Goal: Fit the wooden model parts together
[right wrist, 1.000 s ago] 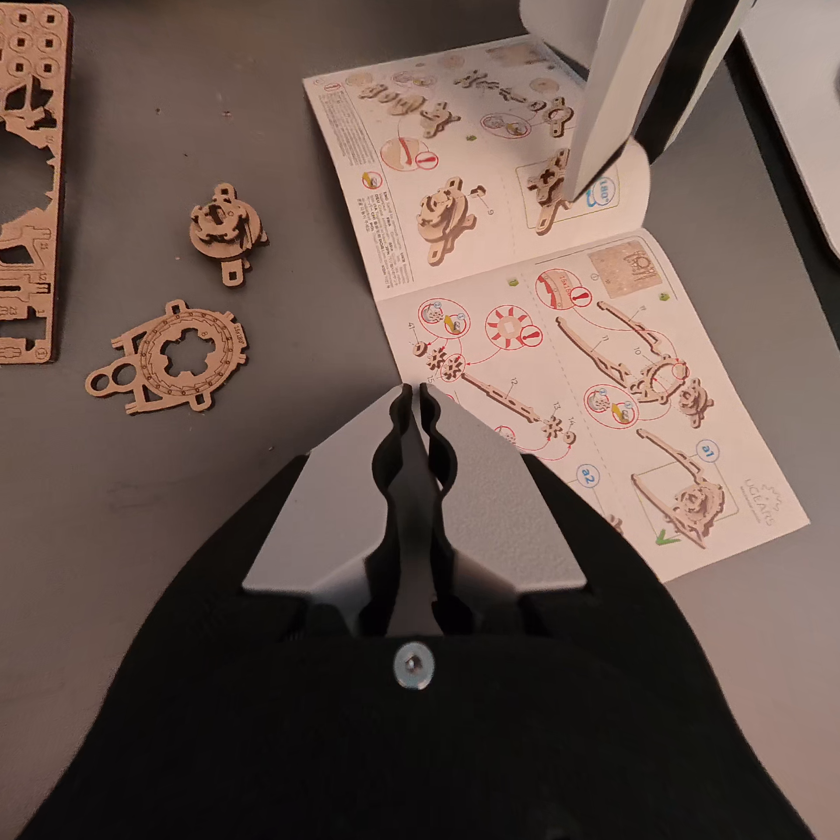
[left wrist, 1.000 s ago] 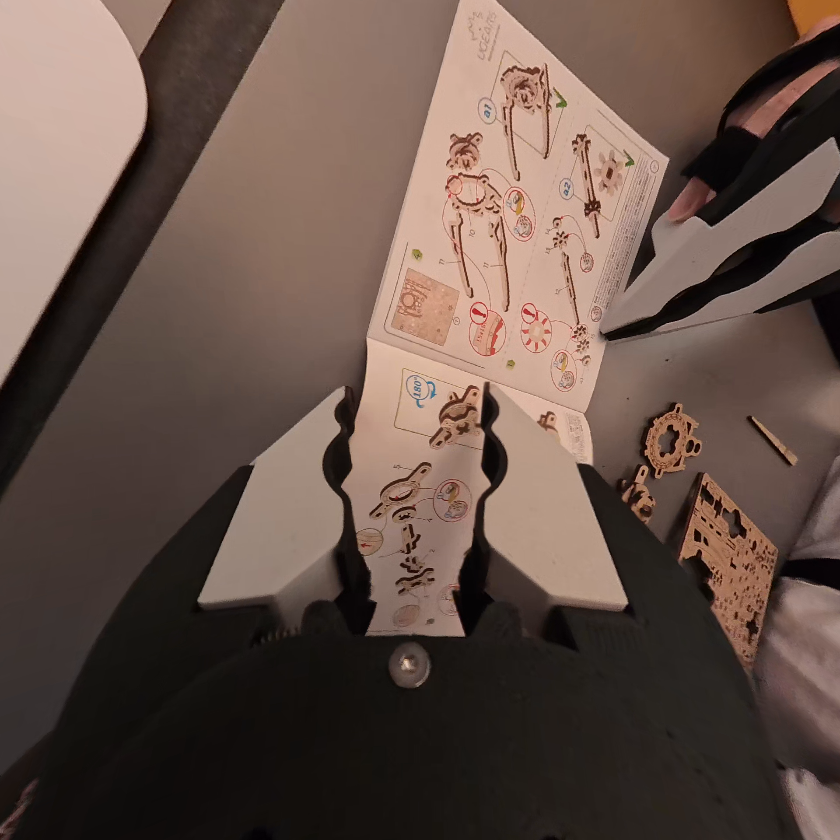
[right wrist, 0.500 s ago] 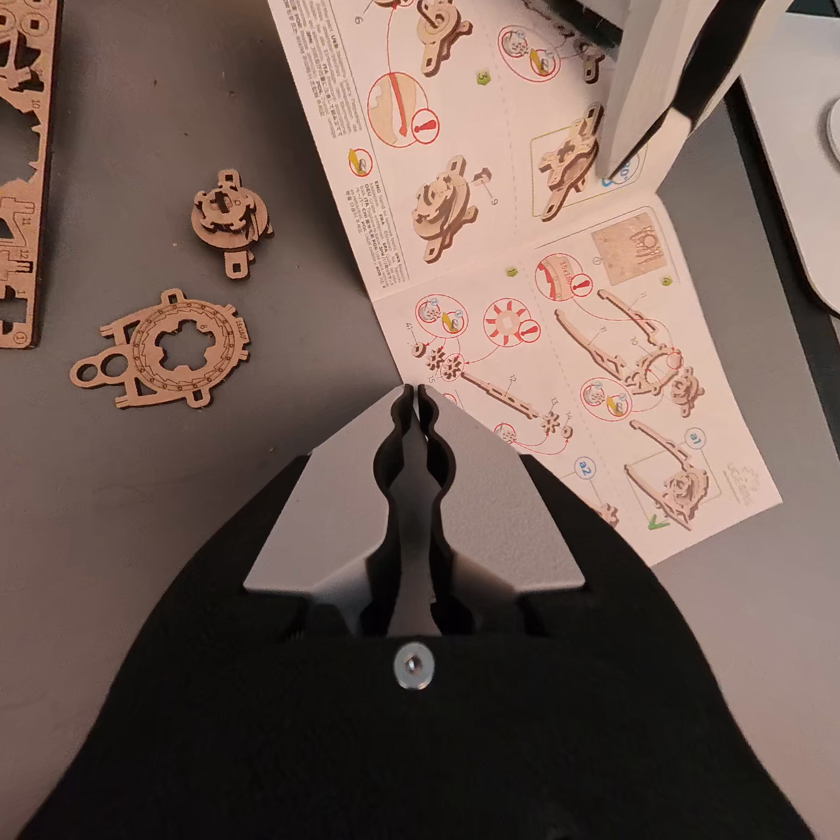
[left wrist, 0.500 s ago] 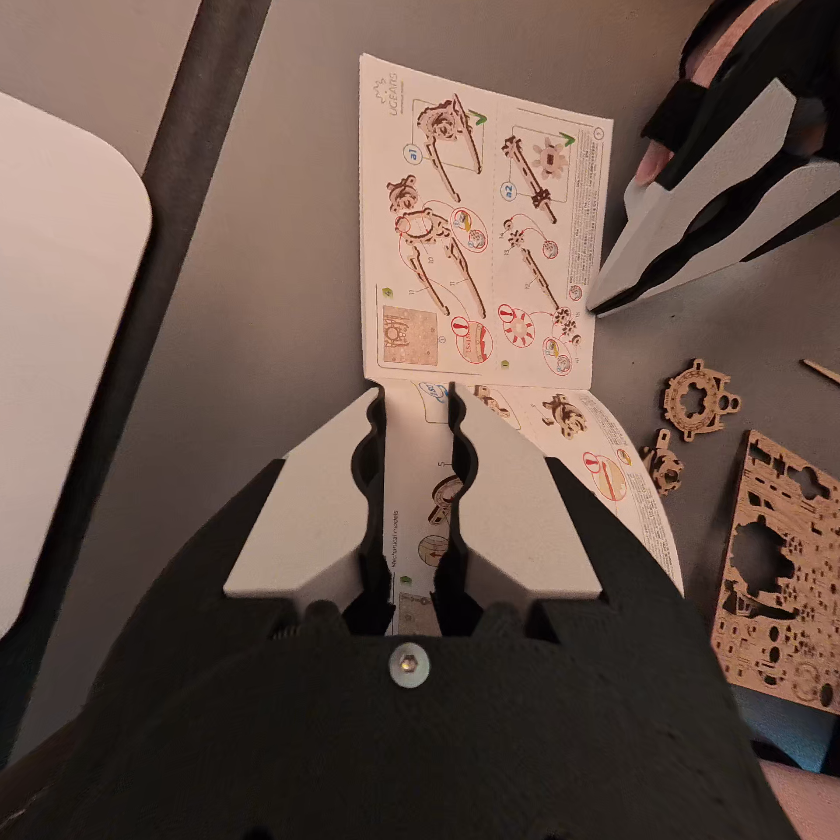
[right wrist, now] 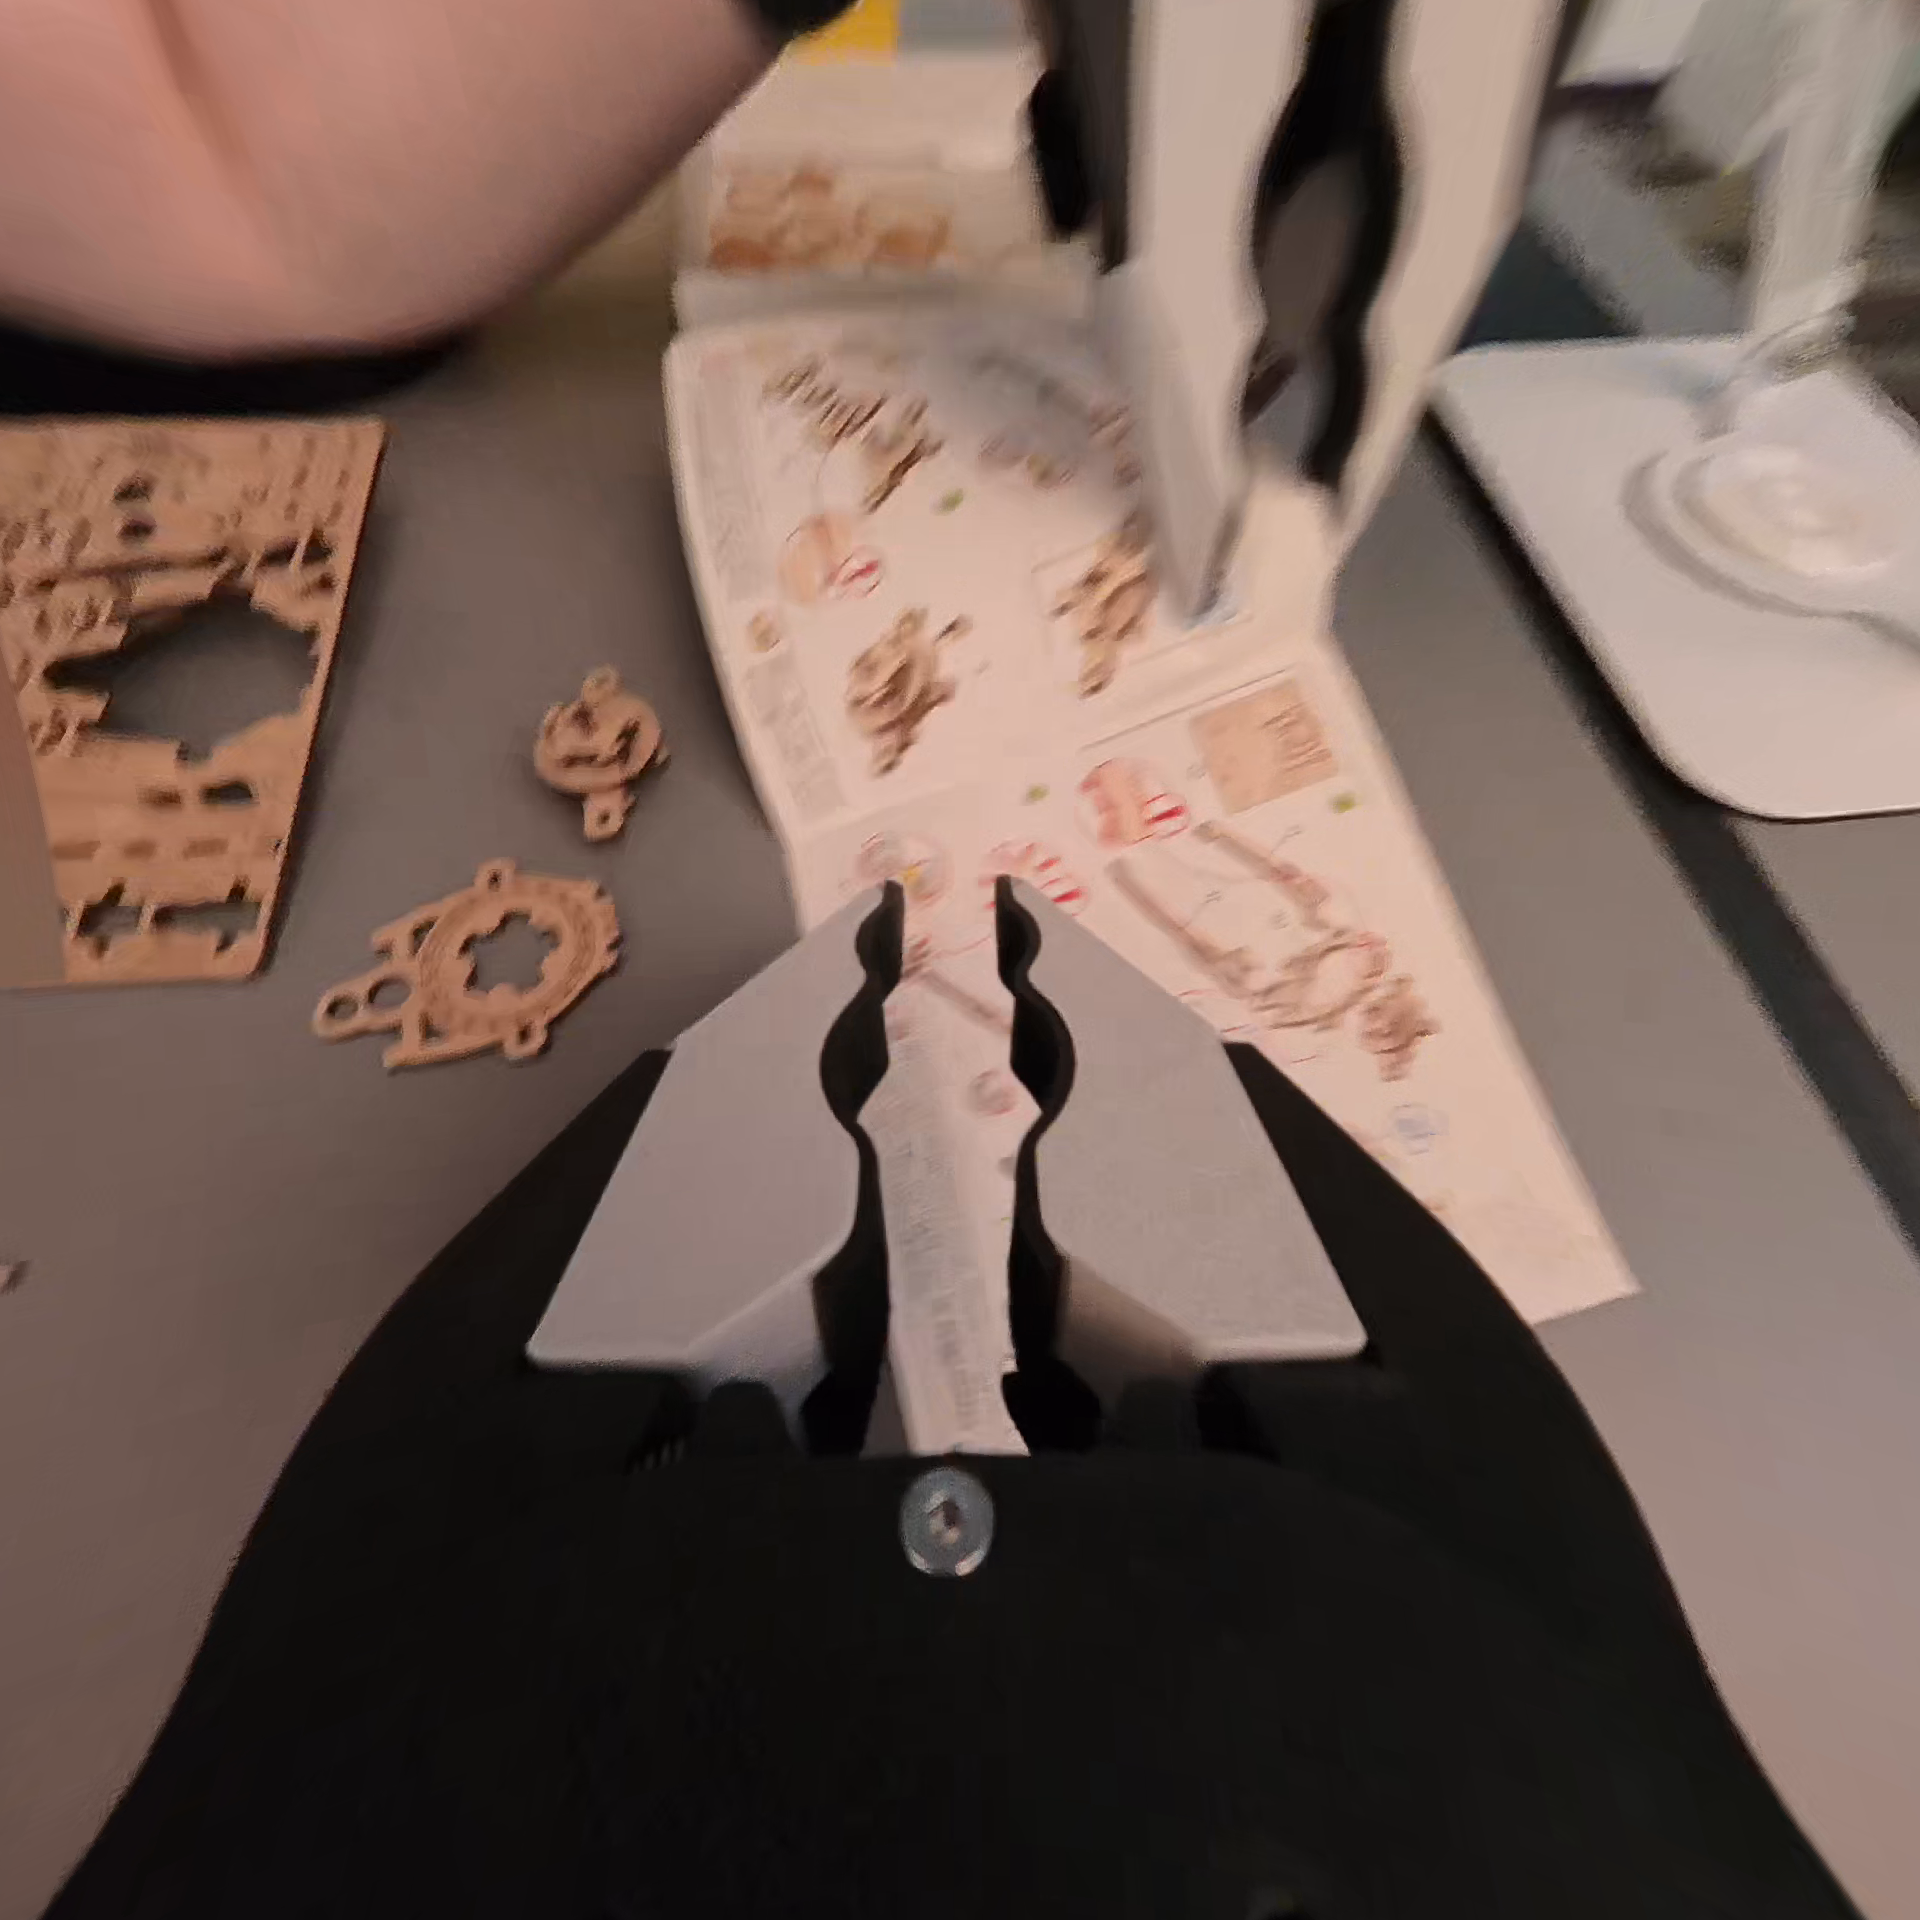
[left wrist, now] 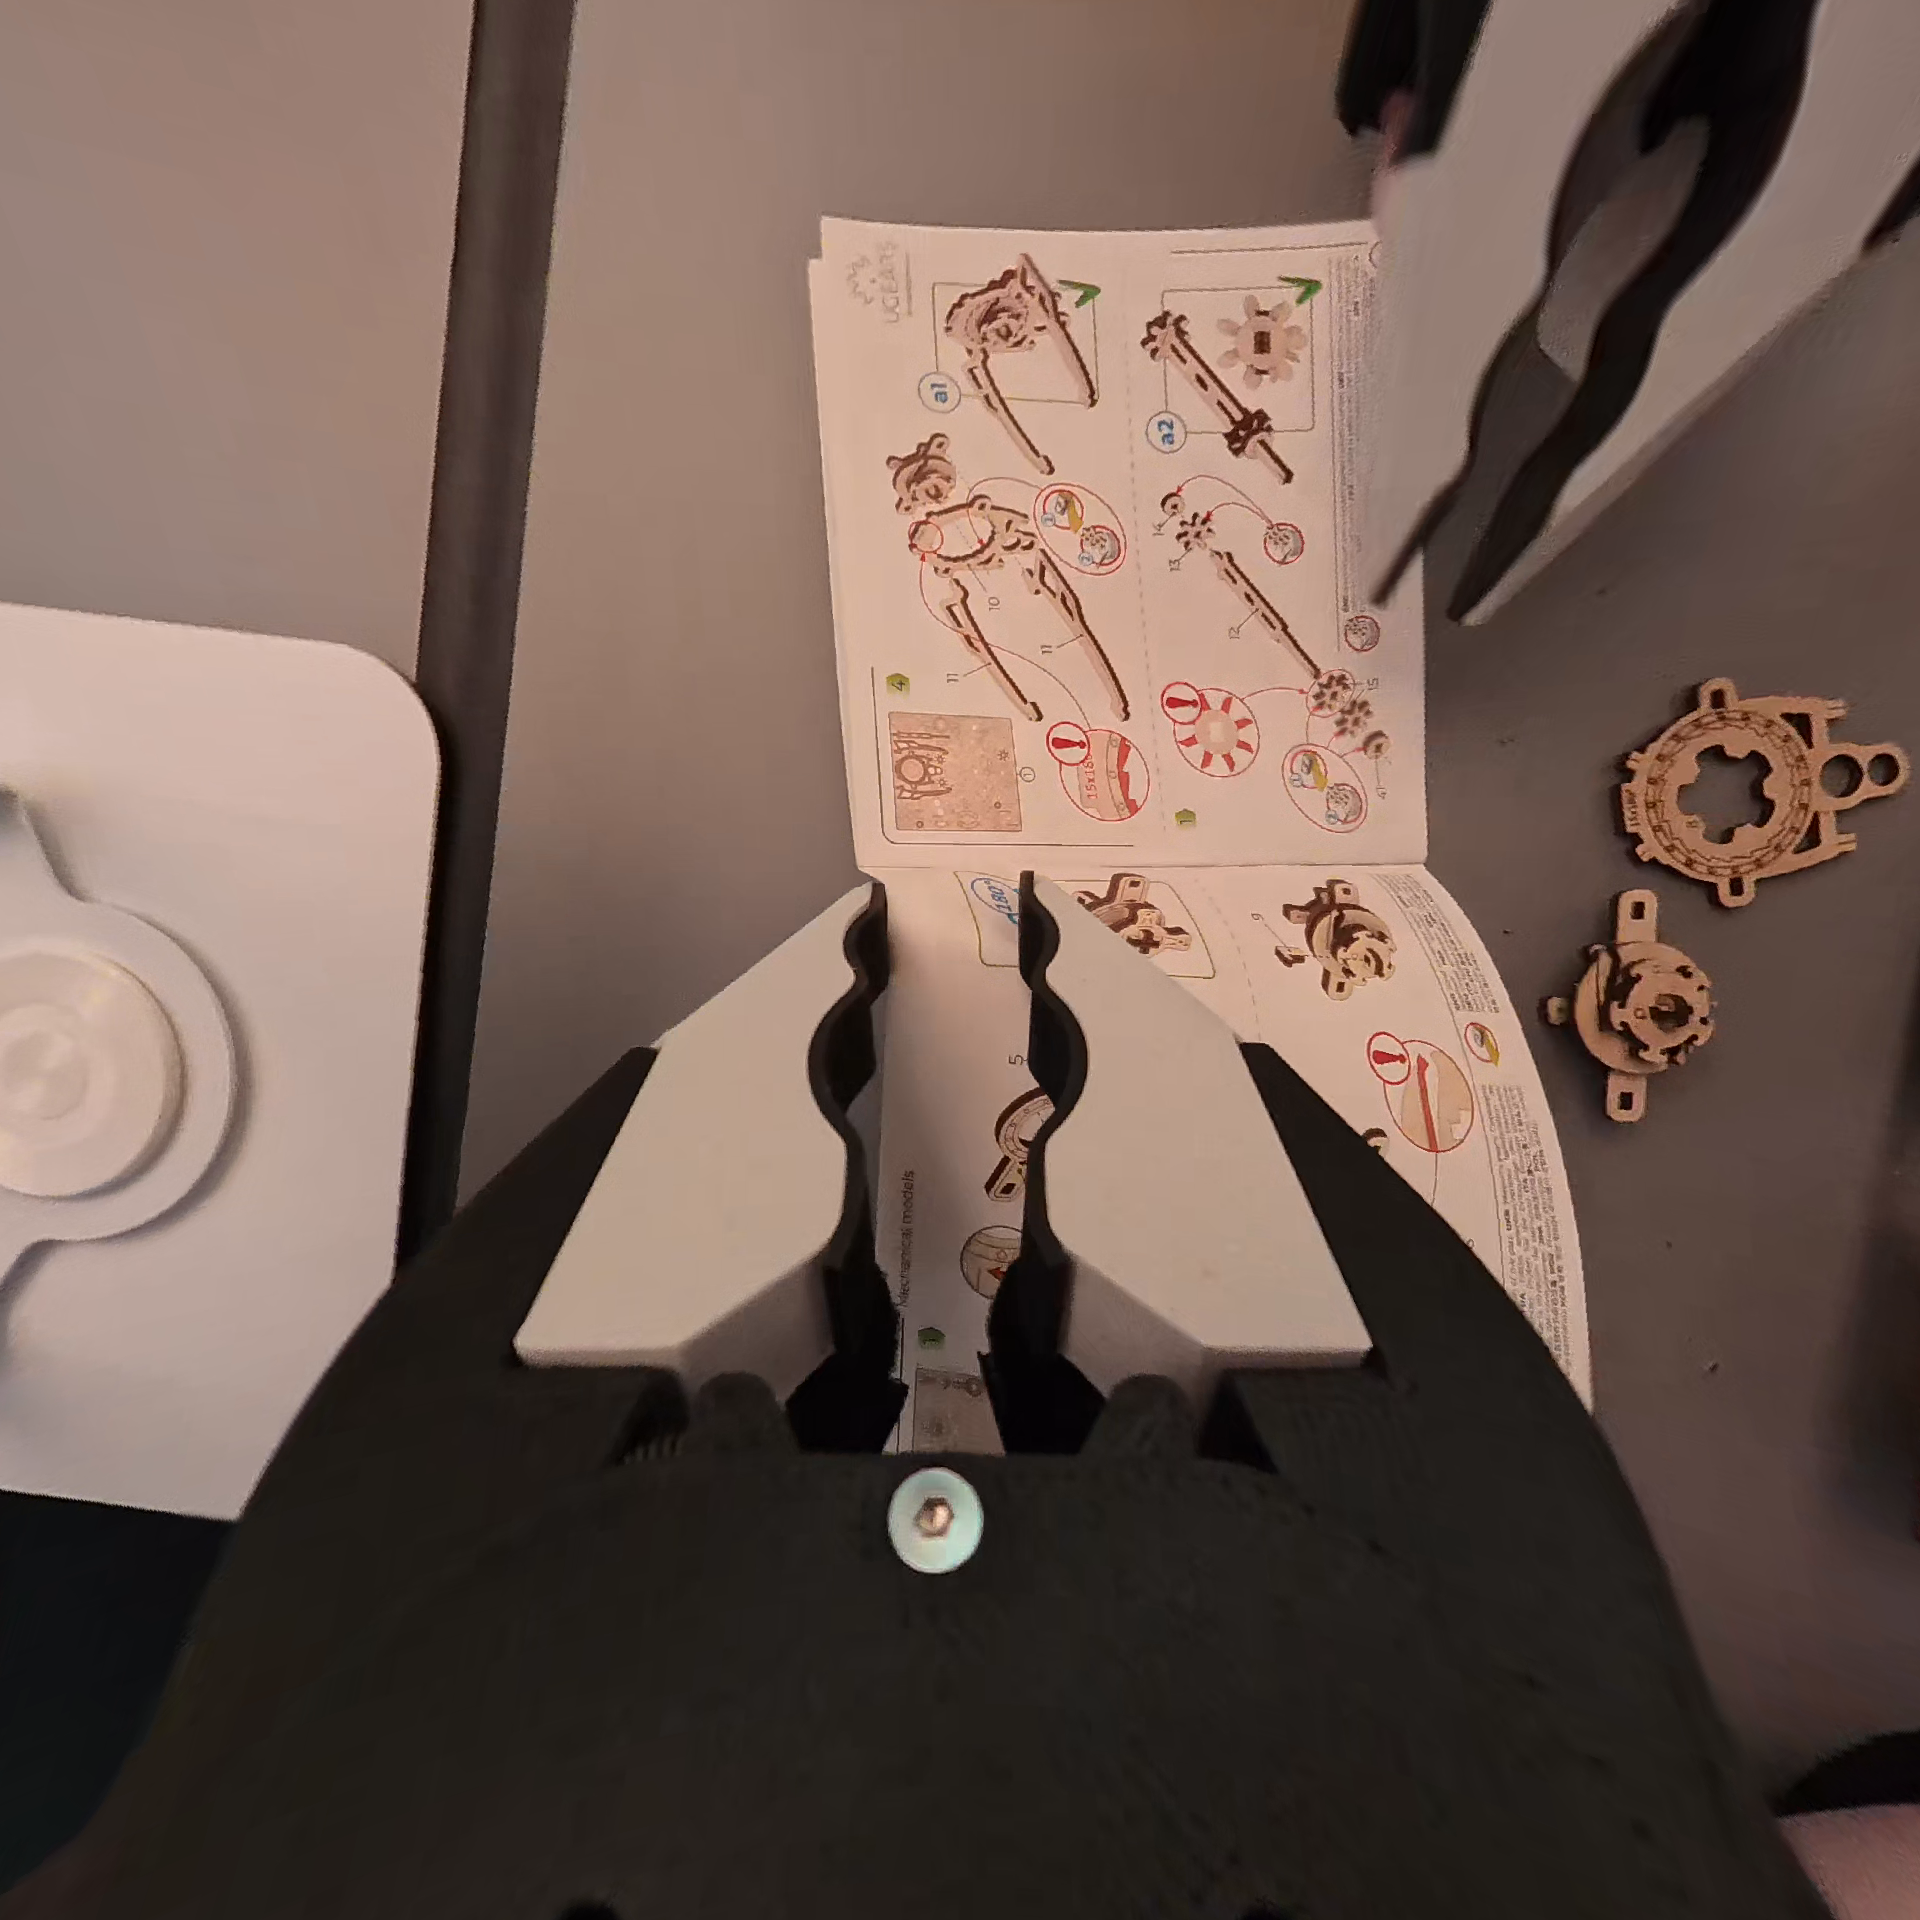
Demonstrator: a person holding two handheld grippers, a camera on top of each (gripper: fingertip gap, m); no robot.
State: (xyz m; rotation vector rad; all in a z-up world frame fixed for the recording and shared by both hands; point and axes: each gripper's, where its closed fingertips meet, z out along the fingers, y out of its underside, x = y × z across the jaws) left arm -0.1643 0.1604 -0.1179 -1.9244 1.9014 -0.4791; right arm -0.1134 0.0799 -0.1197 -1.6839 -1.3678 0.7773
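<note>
A flat wooden ring part with lugs (left wrist: 1756,795) and a small round wooden assembly (left wrist: 1642,1008) lie on the grey table, right of an open instruction booklet (left wrist: 1122,540). My left gripper (left wrist: 953,894) is open and empty, with its tips over the booklet's near page by the fold. My right gripper (right wrist: 945,894) is open and empty above the booklet's (right wrist: 1299,790) edge. The ring part (right wrist: 478,961) and the small assembly (right wrist: 601,743) lie to its left. The right gripper also shows blurred in the left wrist view (left wrist: 1455,592).
A punched-out wooden parts sheet (right wrist: 177,707) lies at the far left of the right wrist view. A white stand base (left wrist: 208,1039) sits beyond a dark gap in the table. A person's arm (right wrist: 312,156) shows at the top left. The left gripper (right wrist: 1268,551) stands on the booklet. Left tips to right tips: about 11 cm.
My right gripper has opened from shut and tilted, so its view is now blurred. My left gripper has shifted along the booklet towards the fold and narrowed slightly.
</note>
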